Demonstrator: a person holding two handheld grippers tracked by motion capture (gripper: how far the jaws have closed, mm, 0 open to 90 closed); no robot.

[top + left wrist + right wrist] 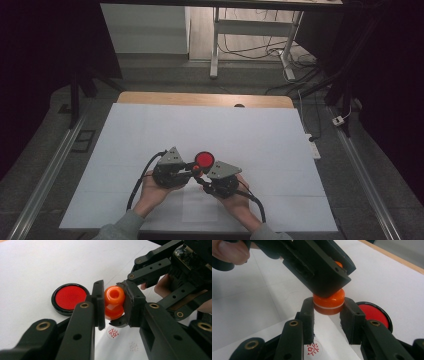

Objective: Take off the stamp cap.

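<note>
You are holding a shiny, smooth orange plastic stamp [114,302]. Your black jaws look dull and hard. The white paper [250,135] is flat and matt, on a wooden table [200,98].

- One glossy orange plastic stamp [114,302] with a rounded, hollow-topped handle.
- One round black-rimmed ink pad [70,298] with a red face.
- Two black two-jaw grippers — the left gripper [192,168] and the right gripper [200,181].
- Two round red stamped marks: one crisp [112,332], one faint [133,346].
- One white paper sheet [200,130] over one wooden table [150,98].
</note>
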